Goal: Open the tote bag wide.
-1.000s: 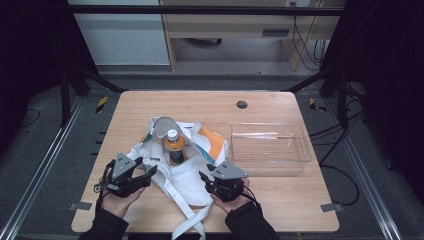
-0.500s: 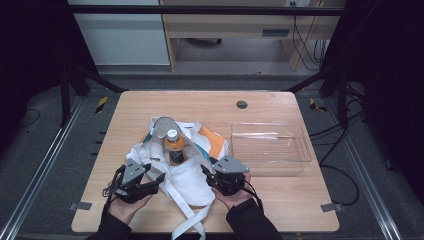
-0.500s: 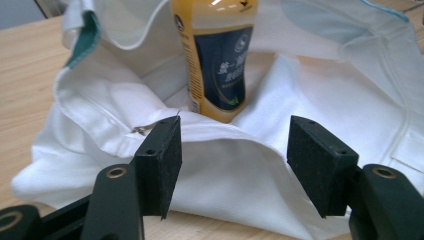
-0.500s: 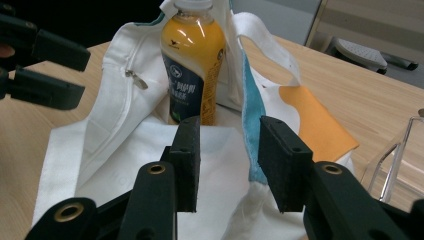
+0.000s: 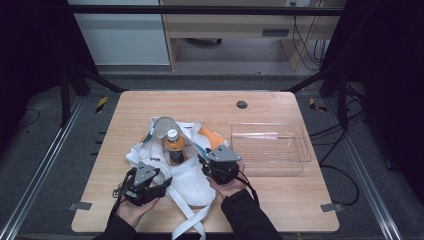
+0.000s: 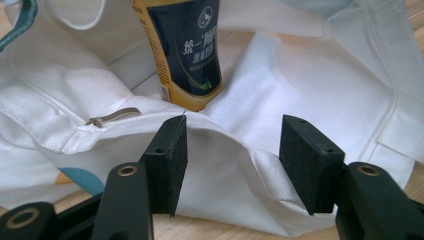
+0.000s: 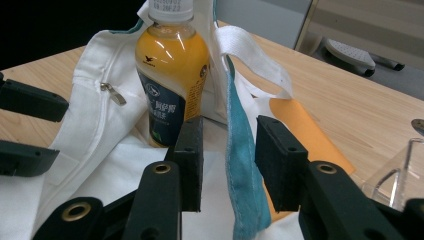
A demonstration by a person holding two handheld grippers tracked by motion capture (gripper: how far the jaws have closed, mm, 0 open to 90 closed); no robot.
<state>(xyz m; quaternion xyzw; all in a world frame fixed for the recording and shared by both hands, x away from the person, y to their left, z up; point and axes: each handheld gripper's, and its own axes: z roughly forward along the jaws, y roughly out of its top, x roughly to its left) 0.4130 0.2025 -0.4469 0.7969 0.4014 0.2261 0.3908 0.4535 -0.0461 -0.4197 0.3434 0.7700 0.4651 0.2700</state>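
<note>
A white cloth bag [image 5: 187, 180] with teal and orange patches lies open mid-table, and an orange juice bottle [image 5: 173, 146] stands upright in it. My left gripper [image 5: 166, 183] sits at the bag's near left. Its jaws have just been closing and stand apart around a fold of the white zipper rim [image 6: 227, 137], in front of the bottle [image 6: 185, 50]. My right gripper [image 5: 204, 162] is just right of the bottle [image 7: 170, 70]. It is open, with the bag's teal edge [image 7: 242, 185] hanging loose between its pads. The left gripper [image 7: 30, 127] shows beyond.
A clear plastic tray [image 5: 300, 155] stands right of the bag, close to my right hand. The bag's white straps [image 5: 192, 220] trail toward the table's front edge. A dark round hole [image 5: 242, 104] sits in the tabletop at the back.
My left gripper has slid right onto the bag's near edge. My right gripper has moved away from me and a little left, closer to the bottle. Bottle and tray stay put.
</note>
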